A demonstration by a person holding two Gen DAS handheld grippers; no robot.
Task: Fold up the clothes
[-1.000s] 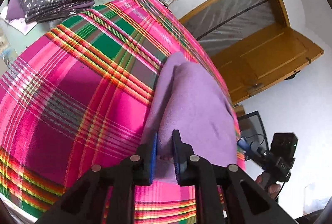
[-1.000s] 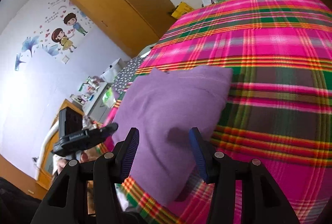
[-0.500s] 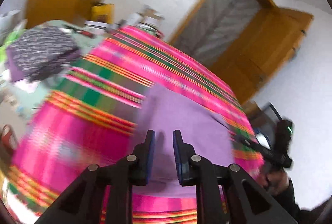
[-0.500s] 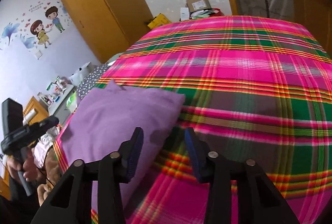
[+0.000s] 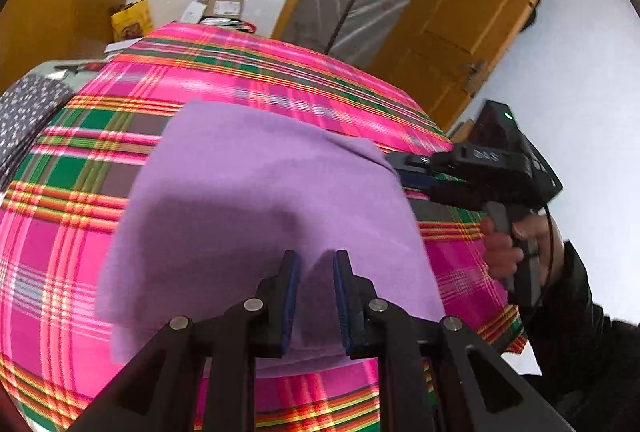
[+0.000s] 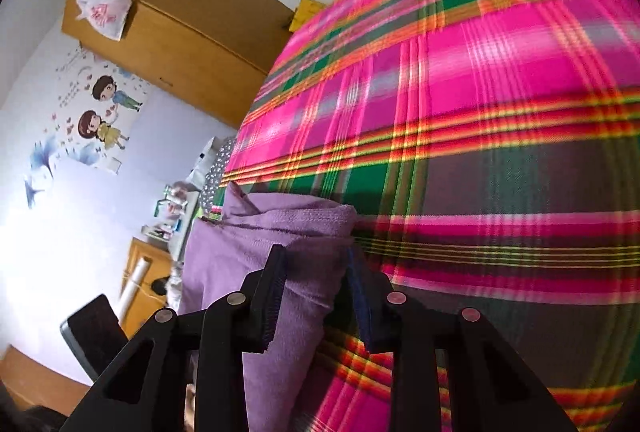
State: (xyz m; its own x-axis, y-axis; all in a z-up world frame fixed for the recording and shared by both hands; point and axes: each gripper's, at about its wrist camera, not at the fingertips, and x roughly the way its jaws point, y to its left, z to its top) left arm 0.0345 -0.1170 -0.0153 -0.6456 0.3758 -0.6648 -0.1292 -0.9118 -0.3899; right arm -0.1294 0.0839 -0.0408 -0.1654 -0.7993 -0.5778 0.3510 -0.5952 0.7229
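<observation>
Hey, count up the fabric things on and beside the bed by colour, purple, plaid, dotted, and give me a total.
Purple garment: 1
Pink plaid bedspread: 1
Dark dotted folded fabric: 1
Total: 3

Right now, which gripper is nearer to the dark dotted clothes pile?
Left. The left gripper is at the purple cloth's near edge, the pile on its left. The right gripper is at the cloth's opposite side.

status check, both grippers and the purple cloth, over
Left gripper open over purple cloth. Right gripper open at its folded edge. Cloth flat on plaid cover. Nothing in the way.
</observation>
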